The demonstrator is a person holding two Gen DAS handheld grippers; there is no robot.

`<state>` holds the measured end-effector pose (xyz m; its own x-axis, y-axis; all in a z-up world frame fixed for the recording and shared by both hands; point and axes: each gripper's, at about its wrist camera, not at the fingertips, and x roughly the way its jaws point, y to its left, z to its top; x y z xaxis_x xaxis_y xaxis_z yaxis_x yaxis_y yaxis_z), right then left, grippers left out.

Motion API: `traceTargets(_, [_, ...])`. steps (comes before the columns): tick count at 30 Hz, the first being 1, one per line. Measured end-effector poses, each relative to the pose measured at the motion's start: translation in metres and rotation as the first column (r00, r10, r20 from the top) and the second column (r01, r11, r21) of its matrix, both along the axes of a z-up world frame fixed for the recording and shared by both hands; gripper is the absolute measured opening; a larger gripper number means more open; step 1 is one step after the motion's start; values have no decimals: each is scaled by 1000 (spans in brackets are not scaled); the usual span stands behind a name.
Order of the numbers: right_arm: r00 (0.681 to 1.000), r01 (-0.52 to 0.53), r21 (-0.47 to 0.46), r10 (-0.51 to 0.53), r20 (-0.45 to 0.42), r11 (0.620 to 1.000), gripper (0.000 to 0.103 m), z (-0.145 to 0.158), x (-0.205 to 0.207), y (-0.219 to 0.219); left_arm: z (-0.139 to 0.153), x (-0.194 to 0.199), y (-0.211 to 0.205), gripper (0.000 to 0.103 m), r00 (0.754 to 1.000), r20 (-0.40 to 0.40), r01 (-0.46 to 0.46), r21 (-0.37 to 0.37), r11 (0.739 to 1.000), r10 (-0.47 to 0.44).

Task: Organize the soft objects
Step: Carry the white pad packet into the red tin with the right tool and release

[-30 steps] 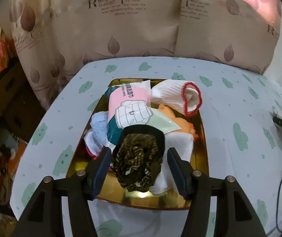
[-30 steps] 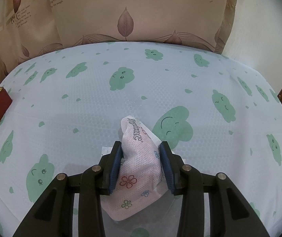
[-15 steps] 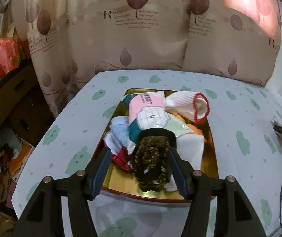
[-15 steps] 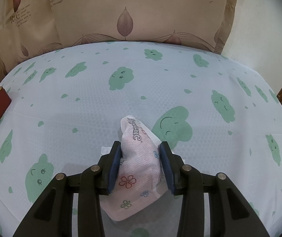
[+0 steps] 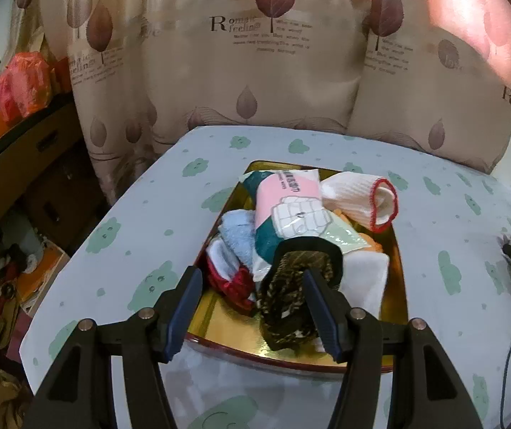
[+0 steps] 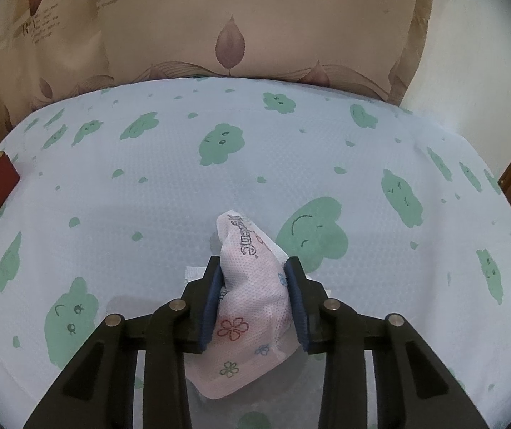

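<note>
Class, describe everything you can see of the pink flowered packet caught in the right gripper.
The pink flowered packet is a soft pouch of pale pink dotted material, printed with small red, blue and green flower outlines and dark lettering near its top. It is squeezed and creased between the blue pads of the right gripper, whose jaws have just been closing on it. Its upper corner points away from the camera and its lower corner hangs toward it, over the cloud-print tablecloth. Whether it touches the cloth cannot be told.

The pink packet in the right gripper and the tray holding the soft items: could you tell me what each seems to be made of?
Pink packet: probably thin soft plastic film, matte and dot-embossed, crumpling between the pads.
Tray: likely metal tin, glossy gold inside with mirror-like reflections and a dark red rim; lacquered plastic is possible.
</note>
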<state>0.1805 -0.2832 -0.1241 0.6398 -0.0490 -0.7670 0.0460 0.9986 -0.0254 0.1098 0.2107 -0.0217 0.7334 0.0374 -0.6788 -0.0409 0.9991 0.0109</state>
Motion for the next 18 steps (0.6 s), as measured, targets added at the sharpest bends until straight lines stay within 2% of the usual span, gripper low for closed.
traceTargets(11, [1000, 11, -7, -11, -9, 1000, 29, 7, -4, 16, -1, 1, 7, 60, 999, -8, -31, -11, 999, 31])
traceTargets(18, [999, -37, 1, 37, 4, 999, 29, 21, -8, 42, 2, -2, 0, 60, 1000, 14, -19, 25, 1000, 18])
